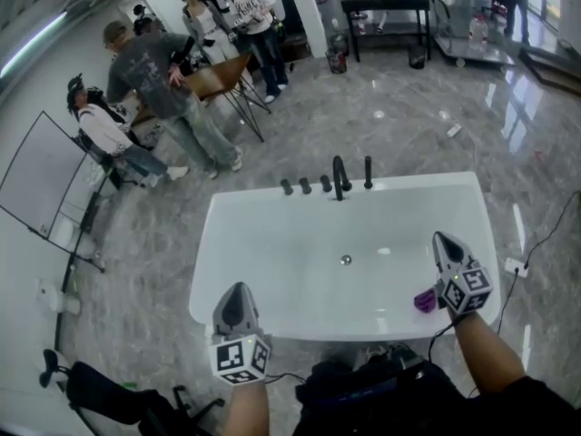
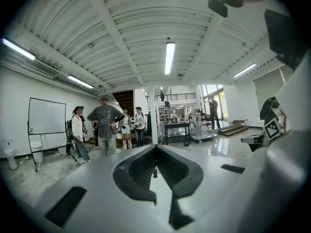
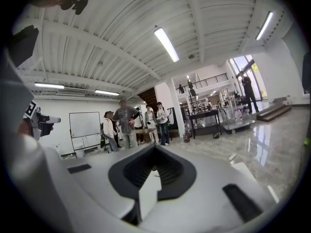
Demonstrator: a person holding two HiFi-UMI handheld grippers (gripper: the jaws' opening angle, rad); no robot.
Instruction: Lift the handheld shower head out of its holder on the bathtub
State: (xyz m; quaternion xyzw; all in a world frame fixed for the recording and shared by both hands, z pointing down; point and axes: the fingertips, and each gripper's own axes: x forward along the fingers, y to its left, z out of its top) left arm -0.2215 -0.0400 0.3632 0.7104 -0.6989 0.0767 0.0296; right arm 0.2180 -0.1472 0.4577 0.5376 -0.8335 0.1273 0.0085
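Currently I am holding the left gripper (image 1: 238,291) and right gripper (image 1: 443,241) empty, fingers pressed together, at the bathtub's (image 1: 408,182) near side, while the handheld shower head (image 1: 368,173) is standing upright on the far rim, far-left of the nearer right gripper.

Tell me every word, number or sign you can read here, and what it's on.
No words or numbers are readable anywhere.
Left cube and right cube: black-and-white square patterns only, no letters.
Whiteboard: looks blank.
Grey T-shirt: faint marks on the back, too blurred to read.
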